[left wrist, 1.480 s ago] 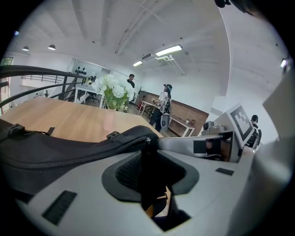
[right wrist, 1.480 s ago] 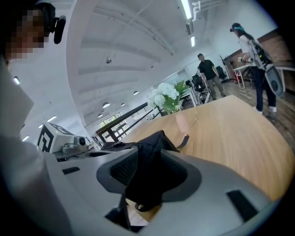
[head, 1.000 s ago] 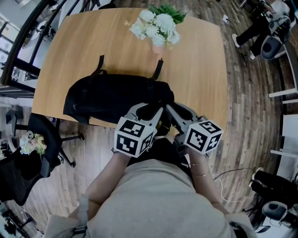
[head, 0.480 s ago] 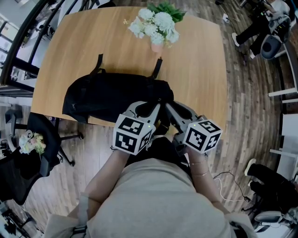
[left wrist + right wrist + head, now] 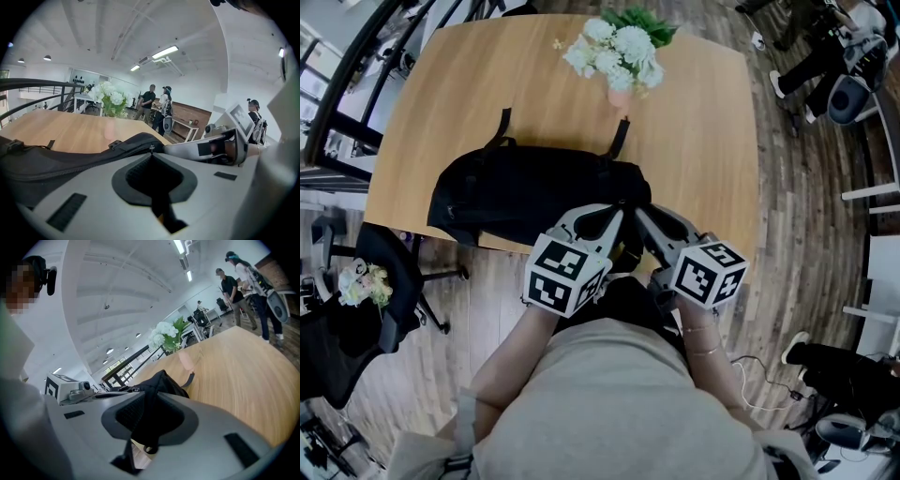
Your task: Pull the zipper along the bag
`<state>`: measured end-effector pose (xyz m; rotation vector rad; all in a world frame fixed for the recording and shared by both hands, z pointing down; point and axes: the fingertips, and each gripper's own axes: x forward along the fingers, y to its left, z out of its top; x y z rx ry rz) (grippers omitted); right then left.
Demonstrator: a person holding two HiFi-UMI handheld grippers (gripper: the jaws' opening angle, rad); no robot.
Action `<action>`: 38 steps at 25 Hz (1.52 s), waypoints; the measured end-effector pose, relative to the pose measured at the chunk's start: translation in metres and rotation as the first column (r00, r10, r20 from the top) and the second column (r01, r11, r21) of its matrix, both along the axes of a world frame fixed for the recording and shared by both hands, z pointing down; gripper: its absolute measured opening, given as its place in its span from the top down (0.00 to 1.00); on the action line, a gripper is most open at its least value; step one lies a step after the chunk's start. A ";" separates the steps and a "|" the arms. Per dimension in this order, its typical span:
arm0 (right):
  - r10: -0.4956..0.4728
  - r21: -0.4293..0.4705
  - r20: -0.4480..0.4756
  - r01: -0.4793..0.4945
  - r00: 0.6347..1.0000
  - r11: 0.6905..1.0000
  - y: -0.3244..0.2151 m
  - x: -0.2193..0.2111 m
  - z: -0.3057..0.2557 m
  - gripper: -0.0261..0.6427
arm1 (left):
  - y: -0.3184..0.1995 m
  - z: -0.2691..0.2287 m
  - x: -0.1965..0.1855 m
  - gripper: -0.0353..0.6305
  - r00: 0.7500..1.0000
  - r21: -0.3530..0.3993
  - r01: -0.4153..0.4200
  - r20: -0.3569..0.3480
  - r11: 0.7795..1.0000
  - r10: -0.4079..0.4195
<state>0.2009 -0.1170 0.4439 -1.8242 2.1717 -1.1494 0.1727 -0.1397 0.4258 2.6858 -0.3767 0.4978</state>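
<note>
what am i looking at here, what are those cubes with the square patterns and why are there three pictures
There is no robot here. A person holds a hand tool in each hand, and the patterned cubes are part of those tools. The top-down picture comes from a camera on the person's head. The other two come from cameras riding on each tool, looking along its fingers. On the wooden table are a black bag and a vase of white flowers. The left gripper is pinched shut at the bag's zipper, on what looks like the small zipper pull. The right gripper is shut on a fold of fabric at the bag's end, probably to steady it.
</note>
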 end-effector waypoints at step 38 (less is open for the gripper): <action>0.030 0.010 -0.119 -0.029 0.992 1.000 0.001 0.009 -0.006 0.84 | -0.055 0.000 -0.101 0.91 0.968 0.023 0.248 0.036 0.969 -0.249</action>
